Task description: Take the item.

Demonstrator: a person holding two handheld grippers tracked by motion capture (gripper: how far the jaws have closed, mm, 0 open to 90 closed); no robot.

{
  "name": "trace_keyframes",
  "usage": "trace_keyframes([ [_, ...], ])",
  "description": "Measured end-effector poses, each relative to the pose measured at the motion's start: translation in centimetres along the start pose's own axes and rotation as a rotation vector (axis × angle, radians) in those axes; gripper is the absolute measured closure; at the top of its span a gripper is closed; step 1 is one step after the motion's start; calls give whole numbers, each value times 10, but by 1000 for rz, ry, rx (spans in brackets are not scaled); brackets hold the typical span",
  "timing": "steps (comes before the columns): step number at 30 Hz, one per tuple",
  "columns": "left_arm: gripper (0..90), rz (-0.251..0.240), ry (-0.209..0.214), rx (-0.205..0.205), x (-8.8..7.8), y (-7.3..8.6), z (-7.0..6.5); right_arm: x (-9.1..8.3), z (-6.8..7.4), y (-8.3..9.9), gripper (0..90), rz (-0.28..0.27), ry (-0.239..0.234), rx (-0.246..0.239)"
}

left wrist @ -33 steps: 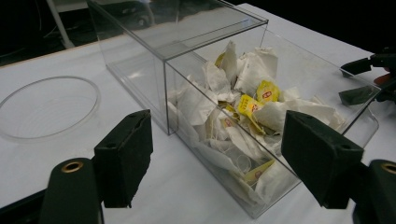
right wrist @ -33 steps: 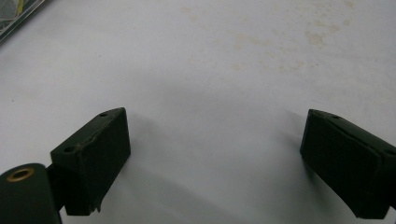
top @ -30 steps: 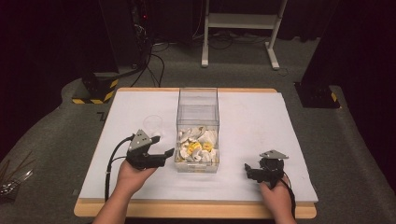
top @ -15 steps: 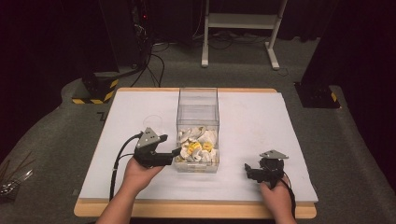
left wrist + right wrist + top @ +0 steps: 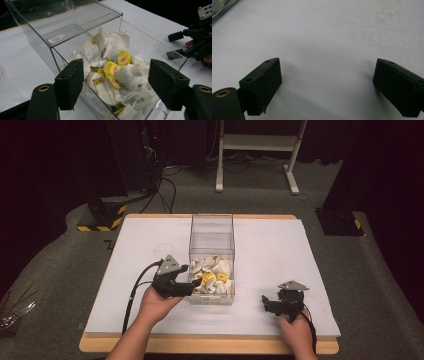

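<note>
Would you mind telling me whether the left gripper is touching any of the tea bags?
Apart. In the left gripper view, the left gripper hangs open above the tea bags, with both pads clear of them.

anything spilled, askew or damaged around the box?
Nothing stands out. The tea bags lie in a loose heap inside the clear box, none on the table. The box sits upright. Faint stains mark the sheet in the right gripper view.

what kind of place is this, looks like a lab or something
Probably a lab or recording room, not a home: a white-topped table on grey carpet, cables trailing across the floor behind it, and black stands with yellow-striped bases beside a white metal frame.
</note>
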State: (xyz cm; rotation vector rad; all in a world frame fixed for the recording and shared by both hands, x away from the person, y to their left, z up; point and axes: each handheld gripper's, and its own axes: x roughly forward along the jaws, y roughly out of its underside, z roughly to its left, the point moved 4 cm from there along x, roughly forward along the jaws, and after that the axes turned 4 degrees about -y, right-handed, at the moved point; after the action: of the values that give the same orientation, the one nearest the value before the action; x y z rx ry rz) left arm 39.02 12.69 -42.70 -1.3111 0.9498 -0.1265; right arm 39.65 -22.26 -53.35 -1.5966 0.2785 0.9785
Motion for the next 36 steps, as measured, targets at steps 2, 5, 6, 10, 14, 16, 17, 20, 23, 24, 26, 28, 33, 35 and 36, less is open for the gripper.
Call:
trace_keyframes([
  [2, 327, 14, 8, -4, 4, -1, -1, 0, 0, 0, 82, 0, 0, 0],
  [5, 331, 47, 8, 9, 10, -2, -4, 0, 0, 0, 82, 0, 0, 0],
  [6, 333, 55, 8, 13, 12, -3, -5, 0, 0, 0, 82, 0, 0, 0],
  [10, 334, 103, 6, 26, 21, -5, -9, 0, 0, 0, 82, 0, 0, 0],
  [14, 368, 153, 17, 36, 30, -7, -13, 0, 0, 0, 83, 0, 0, -1],
  [16, 385, 181, 31, 41, 34, -8, -16, 0, 0, 0, 82, 0, 1, -1],
  [17, 389, 198, 31, 53, 36, -9, -17, 0, 0, 0, 83, 0, 0, -1],
  [20, 400, 250, 31, 65, 42, -10, -20, 0, 0, 0, 82, 0, 1, -1],
  [23, 421, 274, 31, 71, 45, -12, -21, 0, 0, 0, 83, 0, 0, -1],
  [24, 427, 294, 33, 82, 47, -12, -21, 0, 0, 0, 82, 0, -1, 0],
  [26, 428, 304, 28, 90, 49, -12, -21, 0, 0, 0, 83, 0, -1, 0],
  [28, 428, 323, 31, 96, 53, -13, -23, 0, 0, 0, 83, -1, -1, 0],
  [33, 448, 351, 20, 122, 55, -13, -23, 0, 0, 0, 83, 0, 0, -1],
  [35, 454, 354, 21, 125, 55, -13, -23, 0, 0, 0, 83, 0, 0, -1],
  [36, 469, 363, 23, 129, 55, -13, -22, 0, 0, 0, 83, -1, 0, -1],
])
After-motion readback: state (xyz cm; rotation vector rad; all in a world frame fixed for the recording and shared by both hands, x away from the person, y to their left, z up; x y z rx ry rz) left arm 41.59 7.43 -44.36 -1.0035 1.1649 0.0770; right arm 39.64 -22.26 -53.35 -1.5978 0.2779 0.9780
